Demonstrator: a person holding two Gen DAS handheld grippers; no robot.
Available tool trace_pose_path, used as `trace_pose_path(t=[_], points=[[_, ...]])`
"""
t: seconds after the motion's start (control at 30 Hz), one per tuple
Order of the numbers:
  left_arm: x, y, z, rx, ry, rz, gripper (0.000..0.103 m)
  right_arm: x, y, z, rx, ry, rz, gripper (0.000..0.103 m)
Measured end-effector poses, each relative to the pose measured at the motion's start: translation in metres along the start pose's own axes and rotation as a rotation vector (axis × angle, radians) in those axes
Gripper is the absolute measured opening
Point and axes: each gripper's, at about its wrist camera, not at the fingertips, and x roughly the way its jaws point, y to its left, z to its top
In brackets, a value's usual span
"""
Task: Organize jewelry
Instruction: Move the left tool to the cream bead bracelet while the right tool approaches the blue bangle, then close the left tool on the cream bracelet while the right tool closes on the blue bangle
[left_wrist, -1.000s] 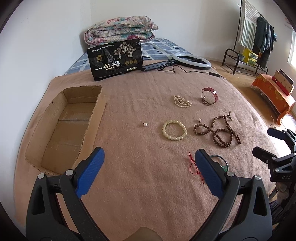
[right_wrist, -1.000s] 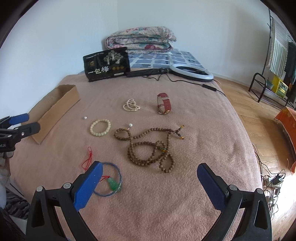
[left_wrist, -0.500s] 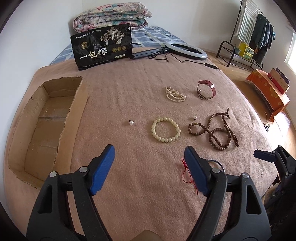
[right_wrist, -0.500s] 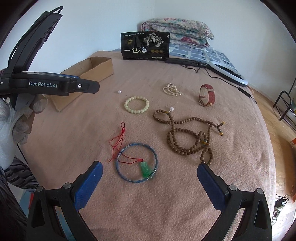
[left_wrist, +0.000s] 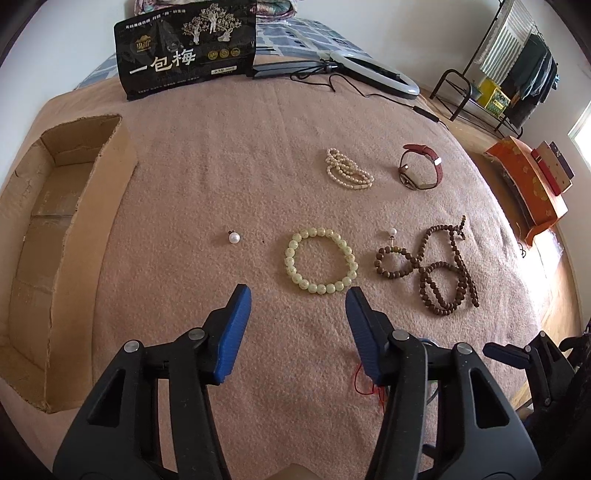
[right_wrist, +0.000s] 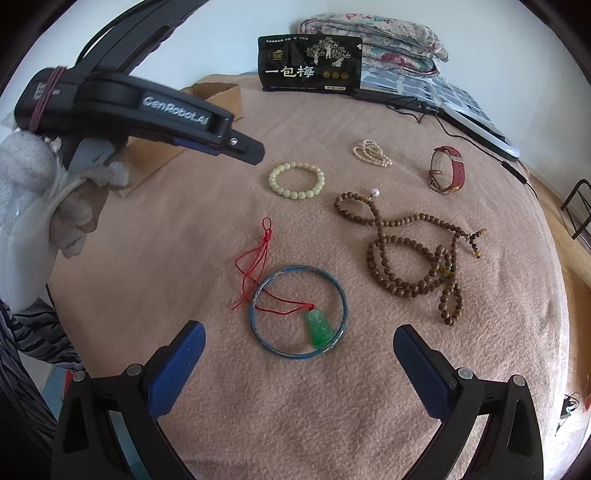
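On the pink blanket (left_wrist: 295, 166) the jewelry lies spread out; the pale green bead bracelet (left_wrist: 320, 260) sits flat in the middle, and the left gripper (left_wrist: 297, 291) hovers right at its near edge, blue jaws spread apart with nothing between them; its right fingertip (left_wrist: 354, 295) sits beside the bracelet's near-right beads. Left of the bracelet, a single loose pearl (left_wrist: 234, 237); right of it, the long brown bead strand (left_wrist: 432, 266) coiled in loops, a small pearl stud (left_wrist: 392, 232) at its top end. Farther back, a bunched pearl bracelet (left_wrist: 347, 170) and a red-strap watch (left_wrist: 421, 168) standing on edge, side by side but apart. From the right wrist view, the right gripper (right_wrist: 297, 334) is open wide, empty, poised over the blue bangle (right_wrist: 299, 310); a green jade pendant (right_wrist: 318, 328) lies inside the ring, its red cord (right_wrist: 258, 258) trailing out over the rim. Along the blanket's left edge, an open cardboard box (left_wrist: 55, 229); at the far end, a black snack bag (left_wrist: 186, 48) stands upright, a ring light (left_wrist: 373, 72) lying to its right.
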Motion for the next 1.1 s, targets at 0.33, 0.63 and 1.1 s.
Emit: trace_pose_path(t=[0.33, 0.63, 1.1], points=[[0.039, 0.008, 0.013, -0.076, 0.059, -0.002, 0.045, 0.008, 0.000, 0.003, -0.004, 0.010, -0.008, 0.103], [0.061, 0.011, 0.024, -0.111, 0.071, 0.002, 0.041, 0.016, 0.001, 0.008, -0.007, 0.016, 0.000, 0.103], [0.070, 0.010, 0.029, -0.077, 0.066, 0.033, 0.020, 0.038, -0.003, 0.011, -0.021, 0.075, -0.016, 0.094]])
